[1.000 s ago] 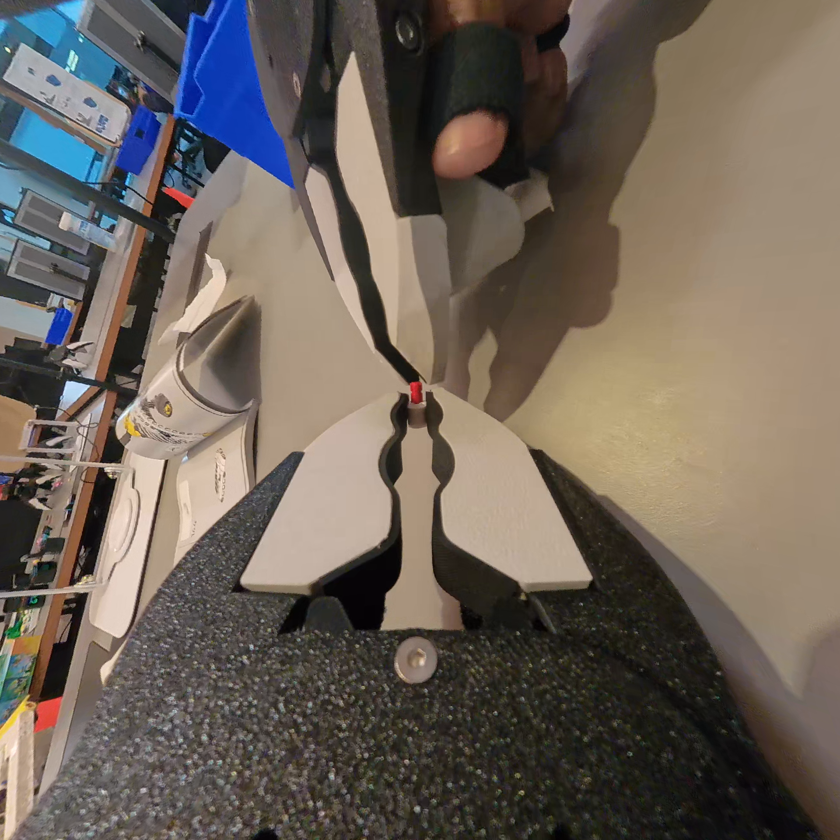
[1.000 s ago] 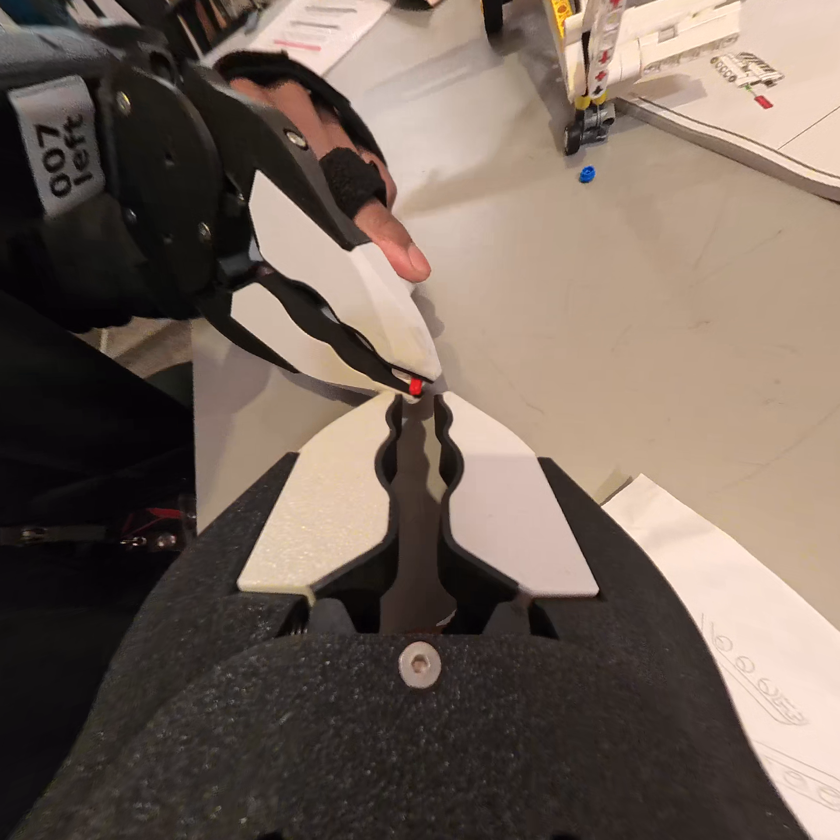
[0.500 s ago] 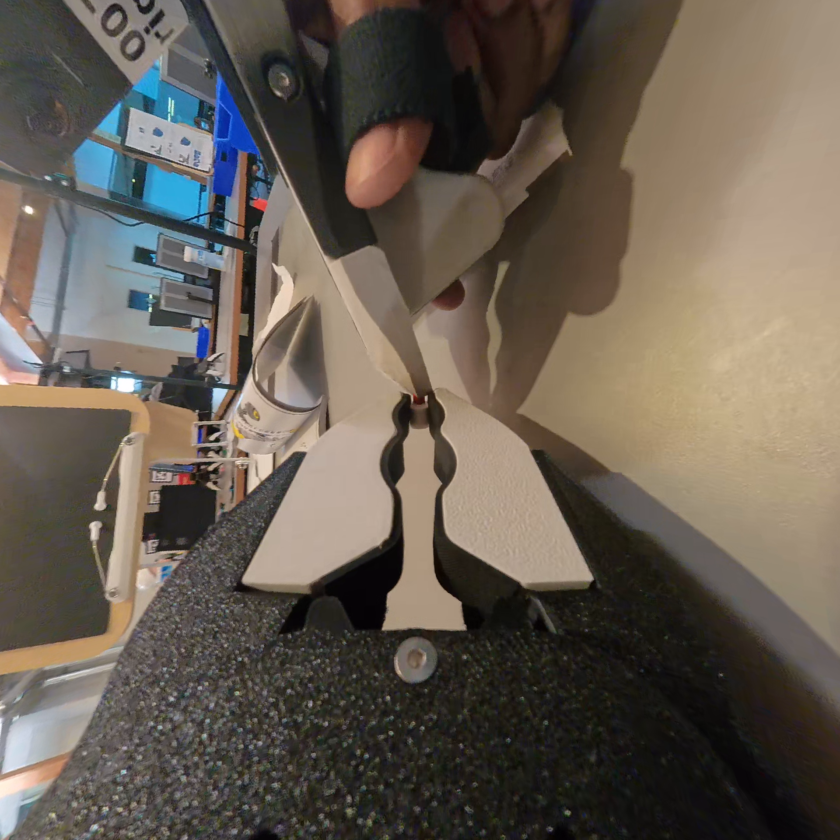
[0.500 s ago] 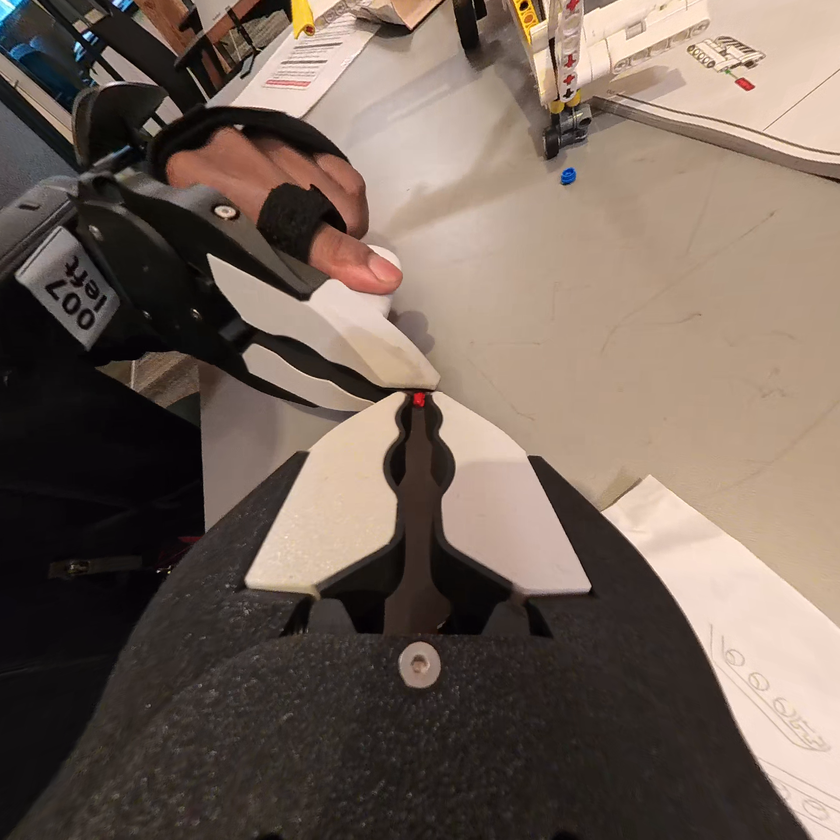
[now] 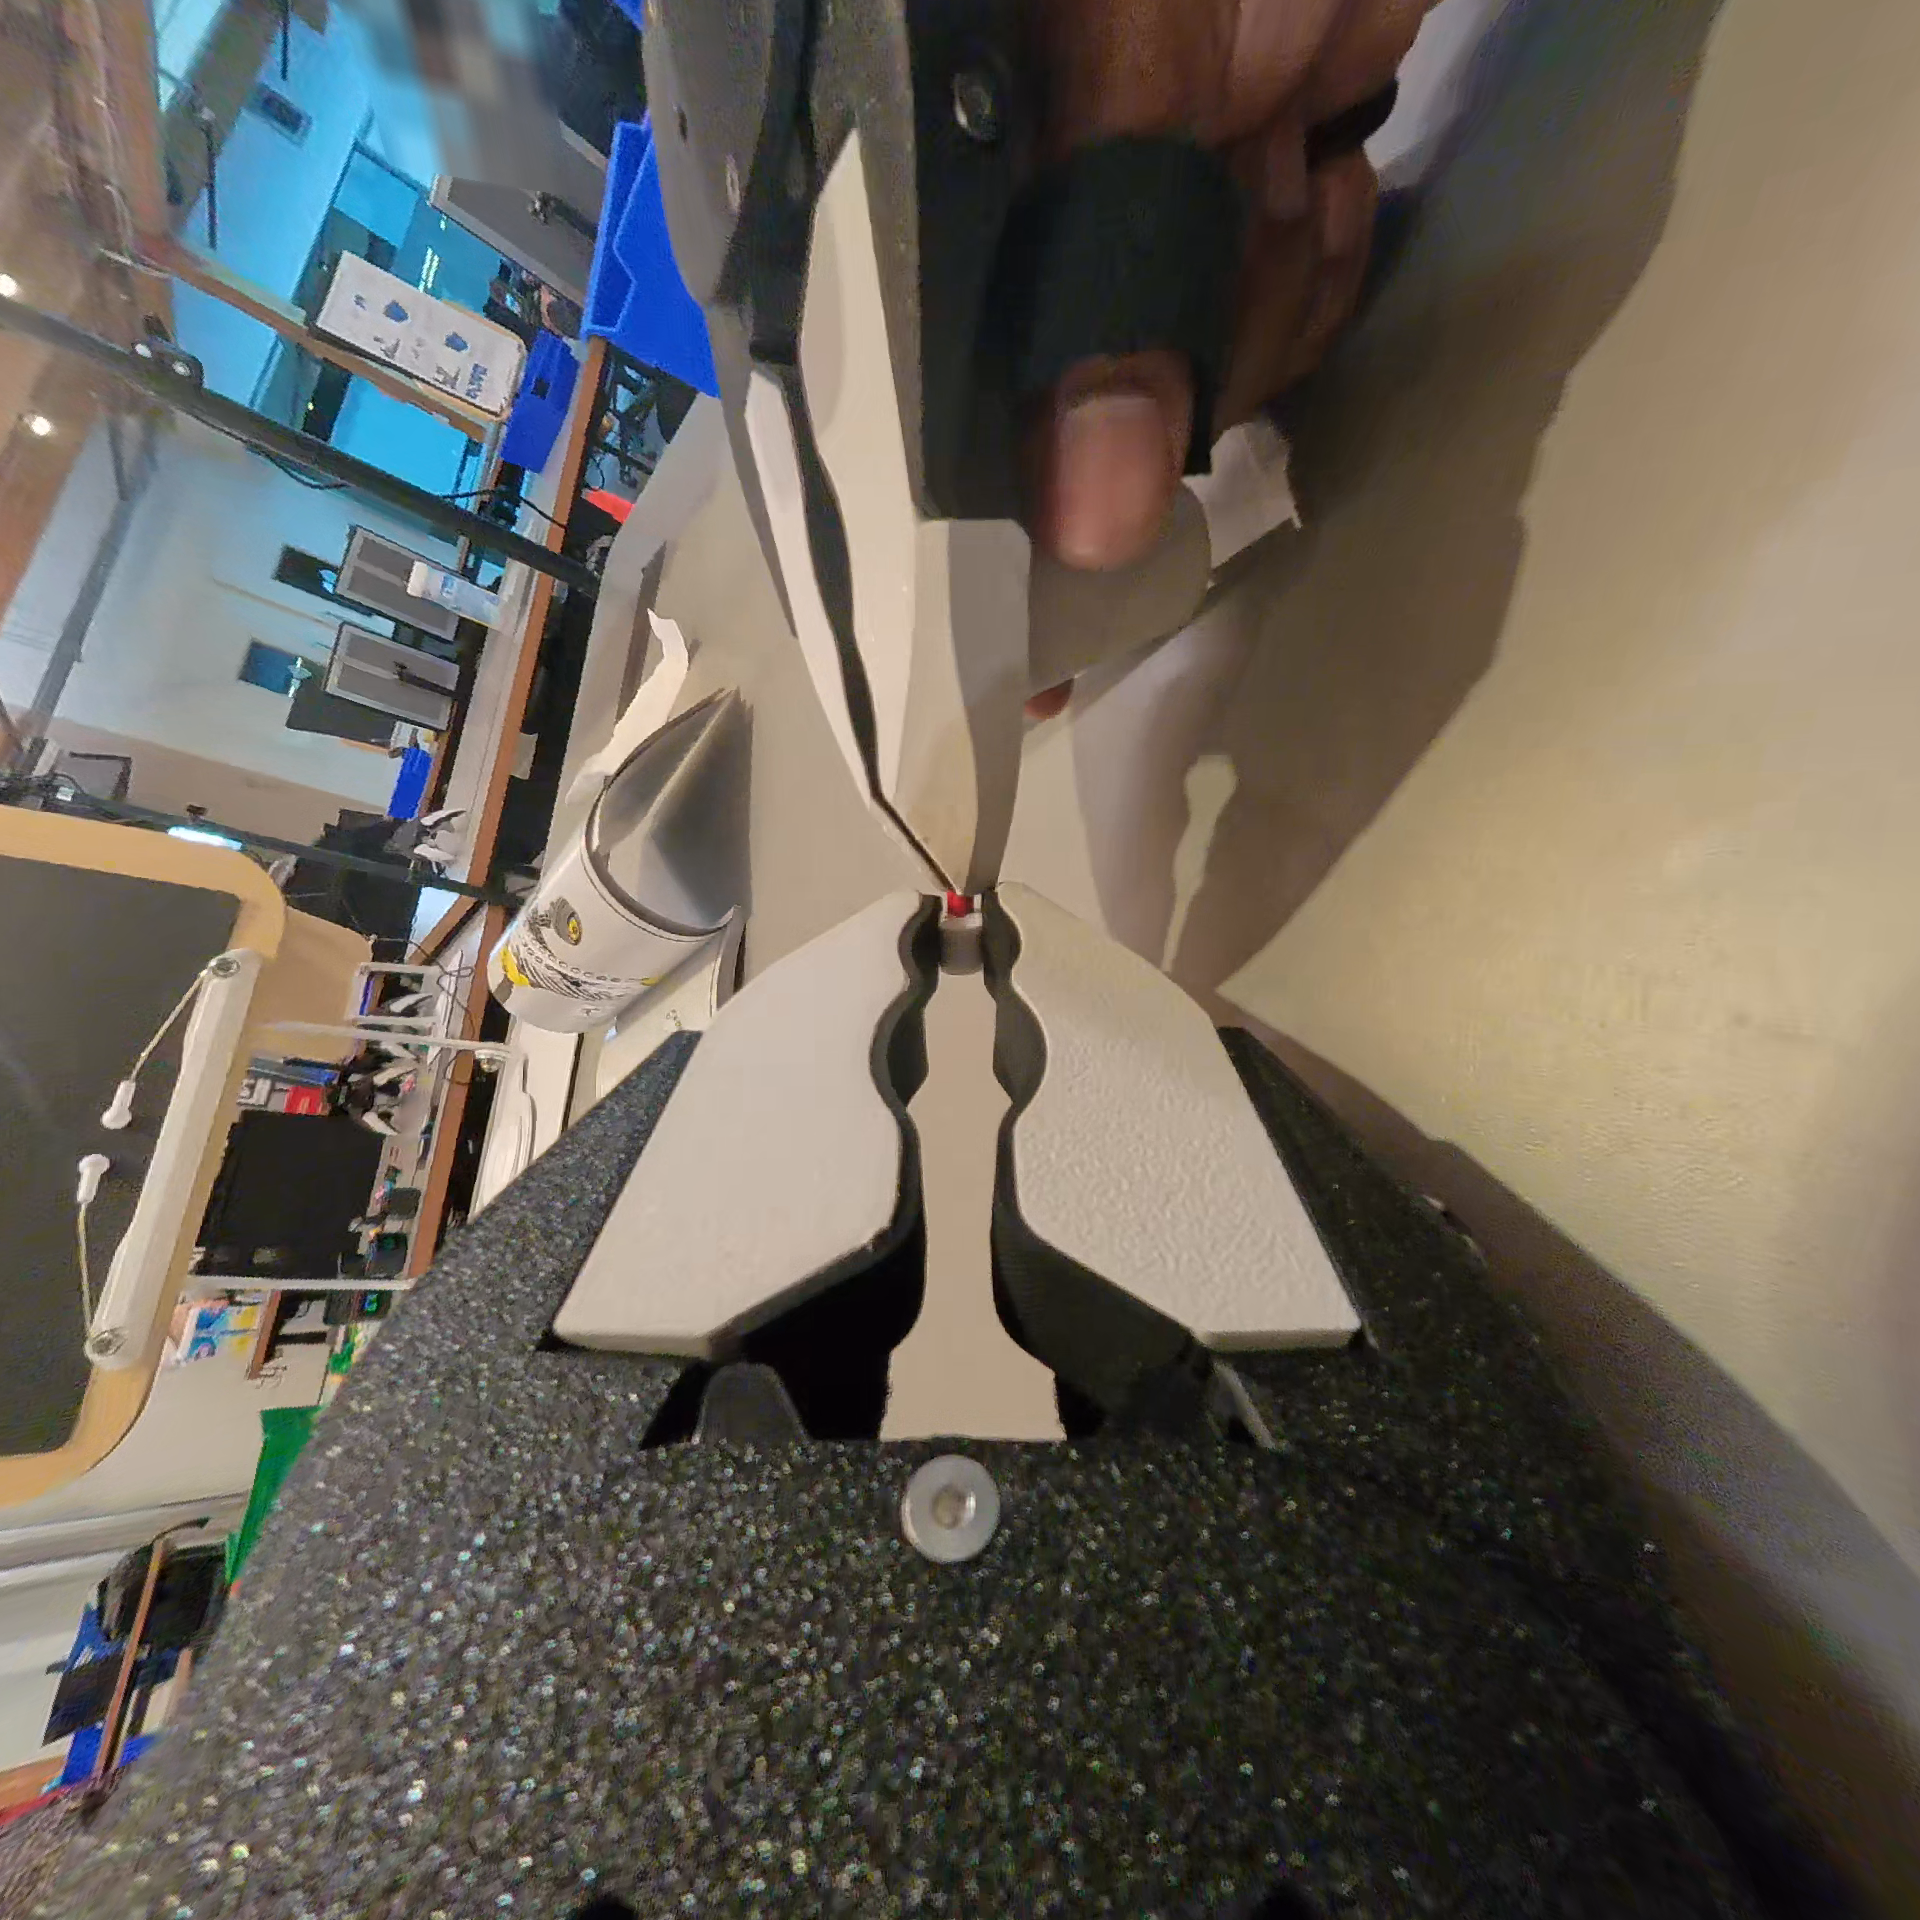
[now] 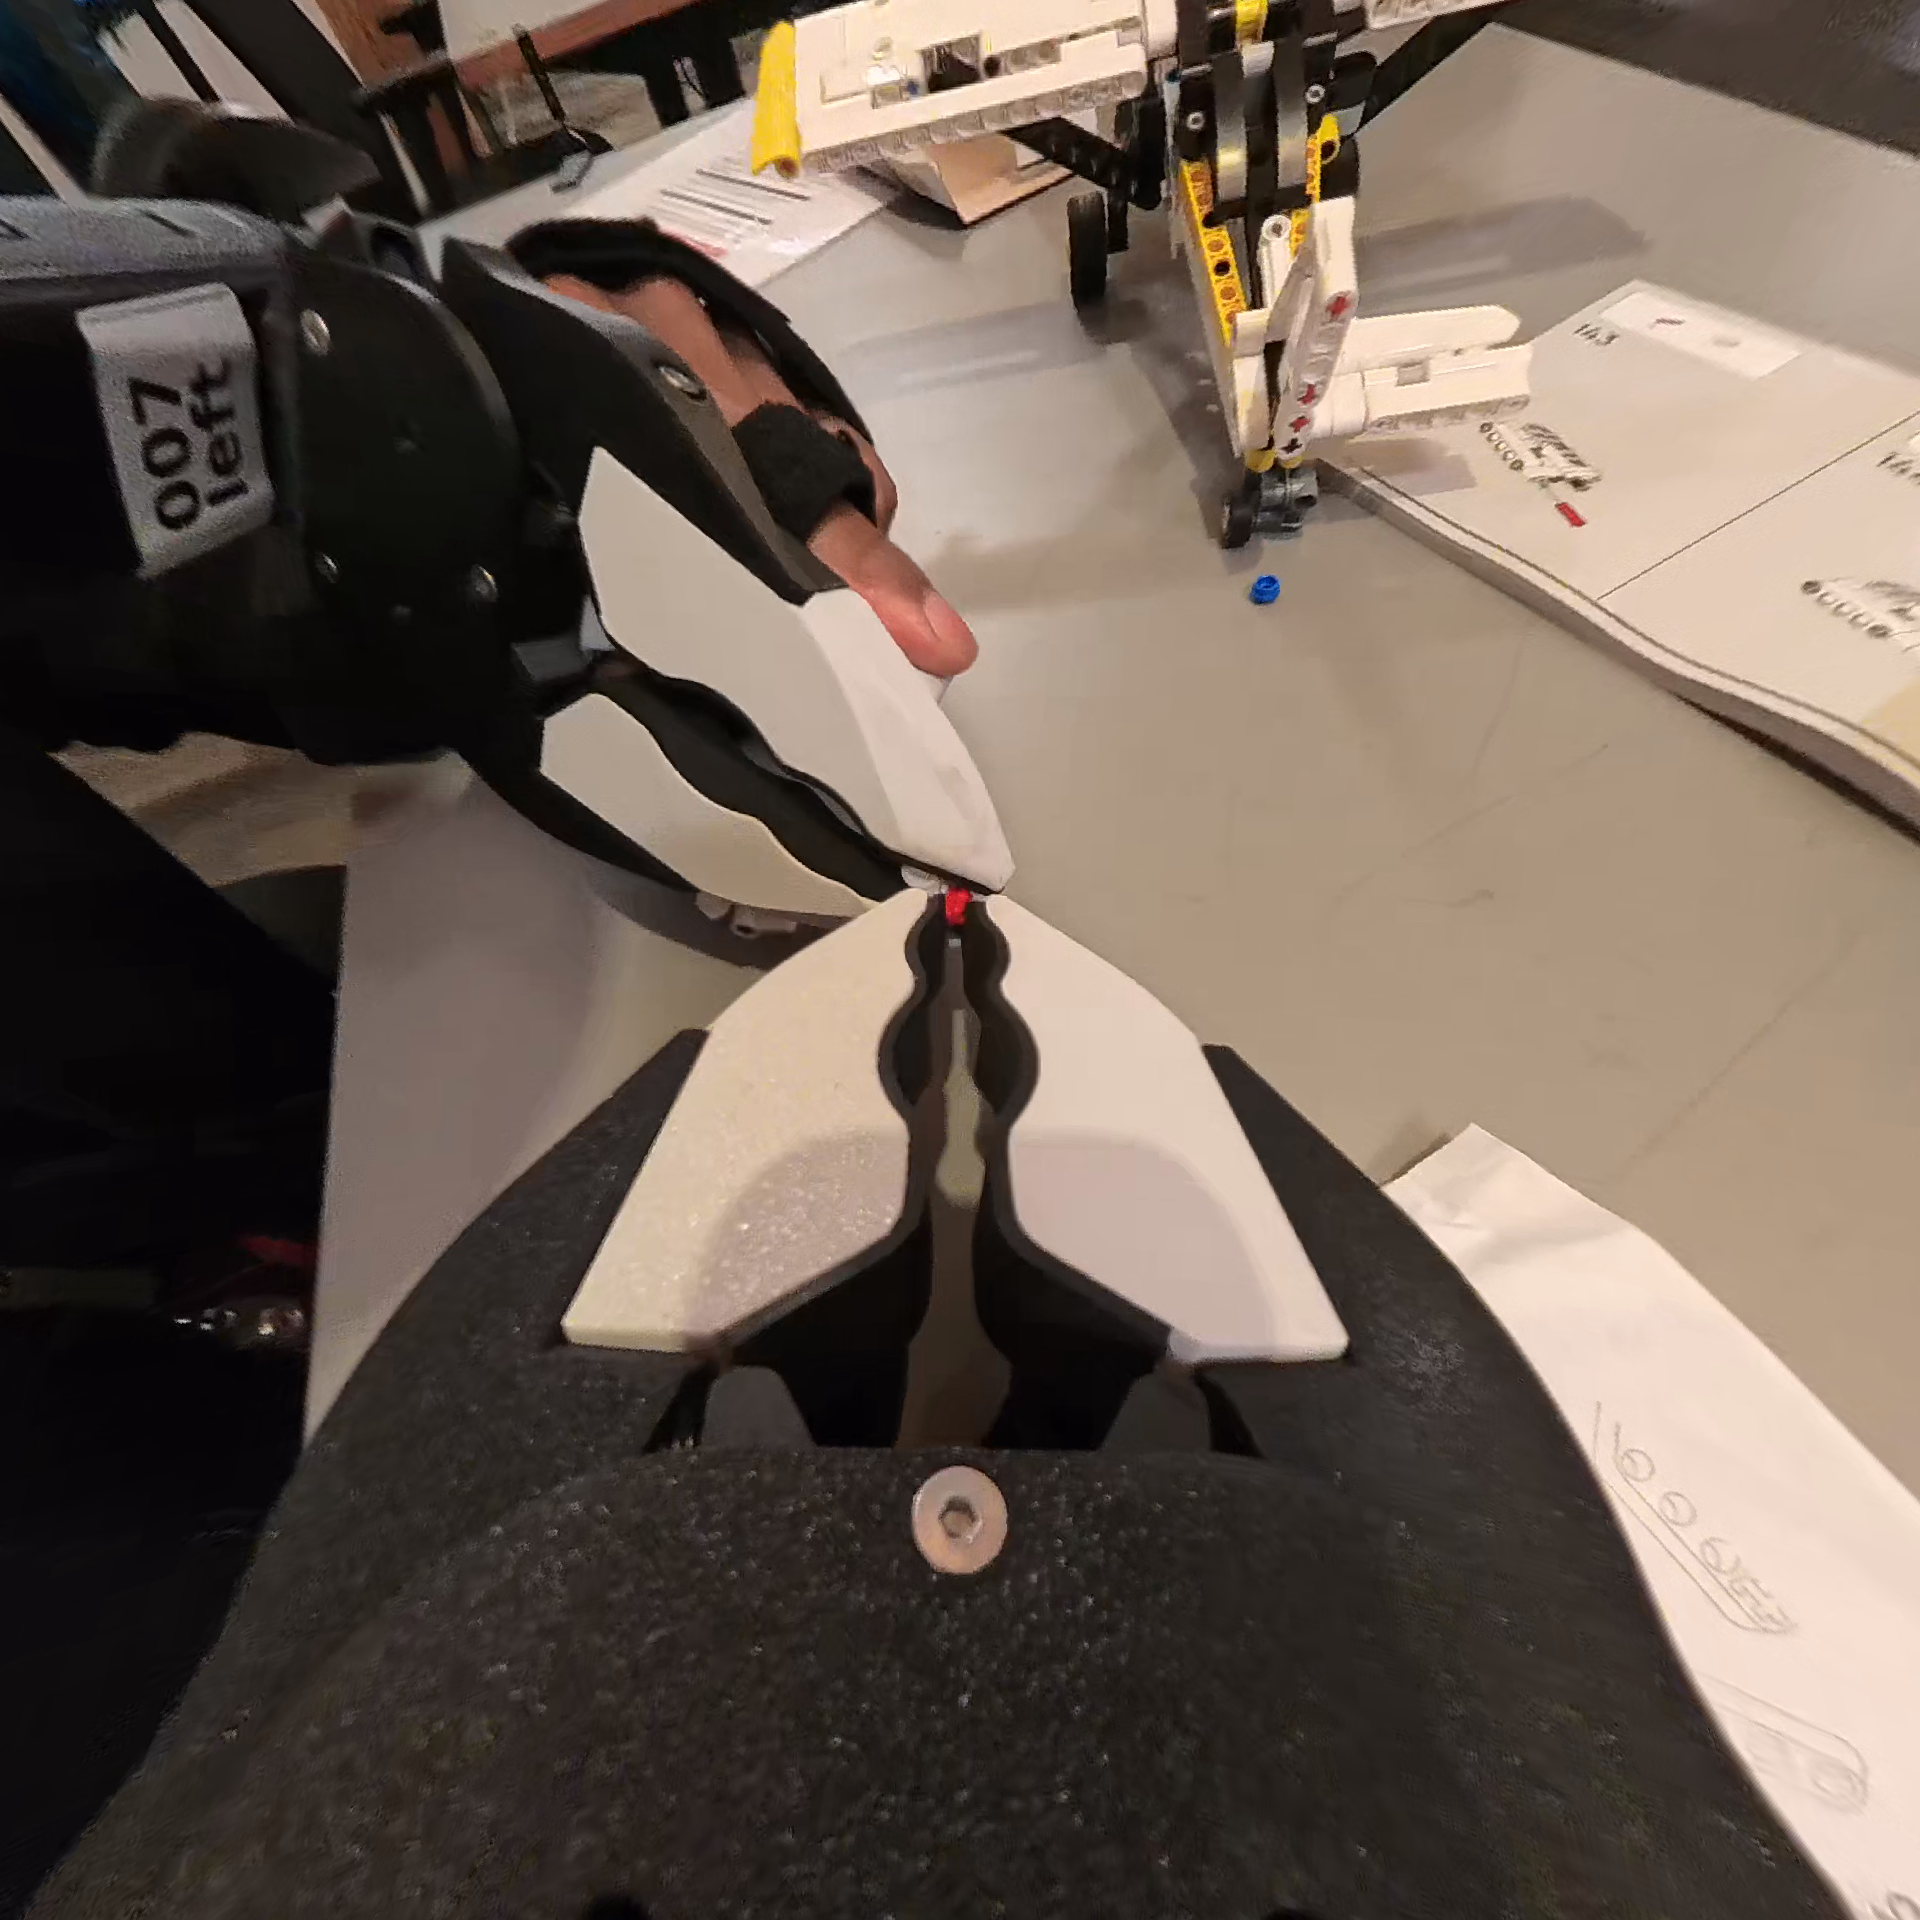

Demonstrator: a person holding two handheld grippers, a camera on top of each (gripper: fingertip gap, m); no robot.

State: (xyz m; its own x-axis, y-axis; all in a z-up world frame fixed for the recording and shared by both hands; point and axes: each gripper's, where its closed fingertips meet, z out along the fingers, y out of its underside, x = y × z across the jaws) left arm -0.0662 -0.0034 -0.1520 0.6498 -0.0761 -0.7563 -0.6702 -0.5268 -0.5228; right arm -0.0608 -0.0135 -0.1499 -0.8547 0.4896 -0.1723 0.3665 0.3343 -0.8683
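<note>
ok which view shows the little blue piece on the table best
The right wrist view. The small blue piece lies in plain sight on the grey table, just in front of the white and yellow brick model. The left wrist view does not show it at all: it looks across the other gripper and the table edge.

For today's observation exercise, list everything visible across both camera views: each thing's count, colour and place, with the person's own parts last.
Small peg: one, red, between both grippers' tips.
Grey piece: one, in the left jaws, peg at its end.
Brick model: one, white, yellow, black, far on table.
Small round piece: one, blue, near model.
Instruction booklet: one, white, right.
Paper sheet: one, white, near right.
Curled paper: one, printed, left.
Left gripper: shut on grey piece.
Right gripper: shut on peg.
Hand: on left gripper.
</note>
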